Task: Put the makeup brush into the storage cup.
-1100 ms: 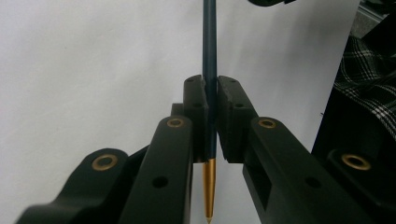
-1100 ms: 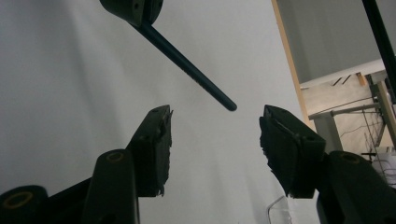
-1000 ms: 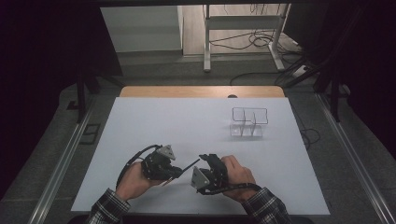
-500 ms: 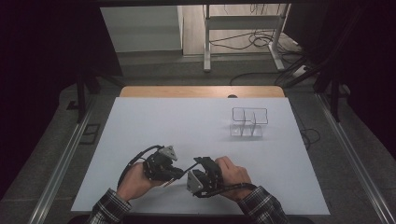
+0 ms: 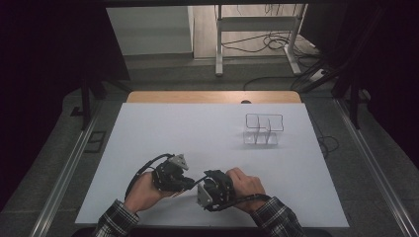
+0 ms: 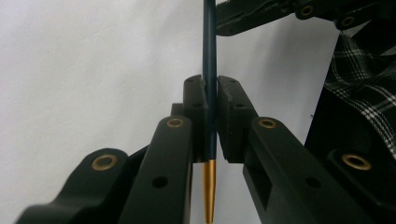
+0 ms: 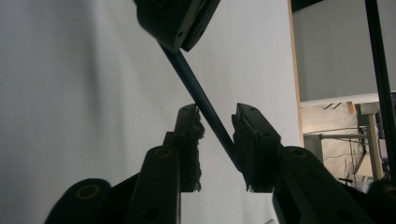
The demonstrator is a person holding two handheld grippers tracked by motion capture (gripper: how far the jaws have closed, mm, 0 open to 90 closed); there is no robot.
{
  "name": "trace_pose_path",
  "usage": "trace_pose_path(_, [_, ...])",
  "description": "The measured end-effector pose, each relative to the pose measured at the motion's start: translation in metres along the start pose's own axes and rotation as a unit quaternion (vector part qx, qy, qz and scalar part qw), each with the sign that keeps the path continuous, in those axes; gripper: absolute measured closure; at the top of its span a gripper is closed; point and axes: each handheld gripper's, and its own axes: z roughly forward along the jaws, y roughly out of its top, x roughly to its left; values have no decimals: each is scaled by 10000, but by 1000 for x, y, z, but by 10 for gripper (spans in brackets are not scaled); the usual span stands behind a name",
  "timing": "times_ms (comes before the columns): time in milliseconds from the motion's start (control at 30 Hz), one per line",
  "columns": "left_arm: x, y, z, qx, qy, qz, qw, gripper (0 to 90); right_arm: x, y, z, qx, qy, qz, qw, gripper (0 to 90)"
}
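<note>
Item: slim dark-blue pen with gold tapered tip (image 6: 209,93), held above white counter (image 5: 197,133), near front edge, spanning gap between both hands.
Left tongs (image 6: 210,100): pressed together, pinching pen shaft just above gold tip.
Right tongs (image 7: 215,122): just been closing; pen crosses slantwise between jaws, touching one pad, gap at the other.
Clear wire-rimmed rack (image 5: 264,129): counter far right, well apart.

1. A white rectangular tabletop (image 5: 197,143) is lying central, its wooden edge strip (image 5: 212,97) showing at 12 o'clock.
2. Grey carpeted floor (image 5: 163,74) is spreading beyond.
3. Black cables (image 5: 269,44) are trailing at 1 o'clock beside a white metal frame (image 5: 257,24).
</note>
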Motion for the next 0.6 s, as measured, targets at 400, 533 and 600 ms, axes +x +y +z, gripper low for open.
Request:
trace_pose_path(400, [9, -5, -15, -790, 443, -258, 9956, 461, -1, -4, -1, 69, 416, 52, 9991, 849])
trace_pose_path(533, [11, -5, -16, -872, 512, -307, 9944, 384, -2, -5, -1, 58, 455, 98, 9989, 849])
trace_pose_path(600, [13, -7, -17, -938, 532, -369, 9935, 332, -2, -6, -2, 101, 514, 163, 9985, 849])
